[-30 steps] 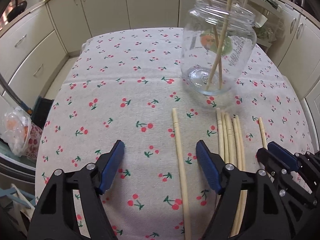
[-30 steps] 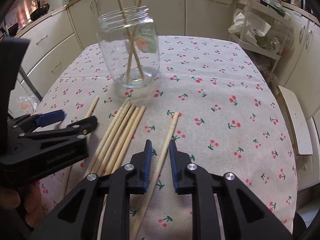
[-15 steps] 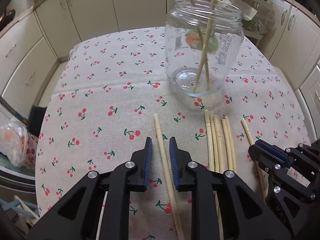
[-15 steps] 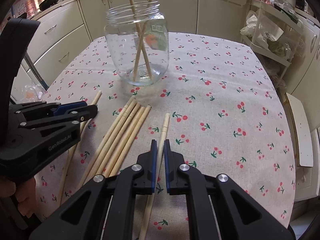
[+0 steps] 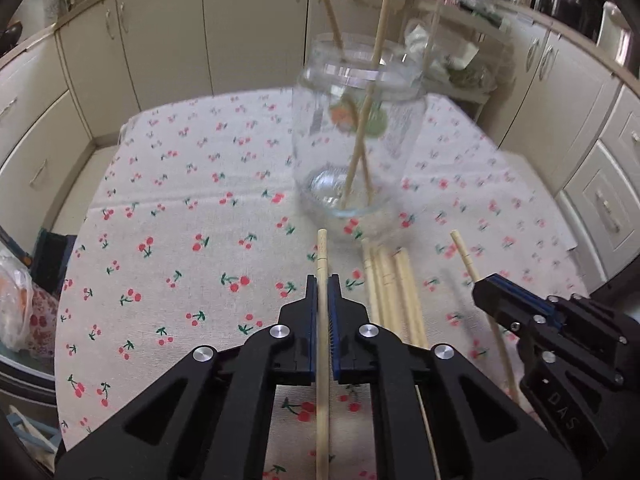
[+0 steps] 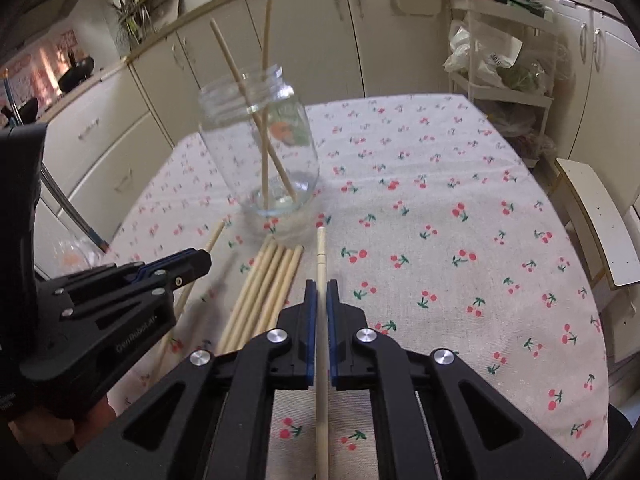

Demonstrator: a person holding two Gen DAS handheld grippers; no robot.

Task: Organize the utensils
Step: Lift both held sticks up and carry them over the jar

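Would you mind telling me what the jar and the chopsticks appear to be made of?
The jar looks like clear glass: see-through, glossy highlights, threaded rim. The chopsticks lying loose look like pale, matte bamboo or wood, unpainted, as does the one in the left hand-held gripper.

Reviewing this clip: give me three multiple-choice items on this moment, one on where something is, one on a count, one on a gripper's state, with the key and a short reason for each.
1. Where does the bundle of loose chopsticks lie?
A. Inside the jar
B. On the tablecloth in front of the jar
C. On the shelf rack

2. How many chopsticks stand in the glass jar?
A. Two
B. Five
C. None

3. What is the right gripper doing?
A. Open, empty
B. Shut on the jar rim
C. Shut on a single chopstick

Key: B, the bundle rests flat on the tablecloth near the jar's base; A, two sticks cross inside the glass; C, the single chopstick runs between the closed blue pads.
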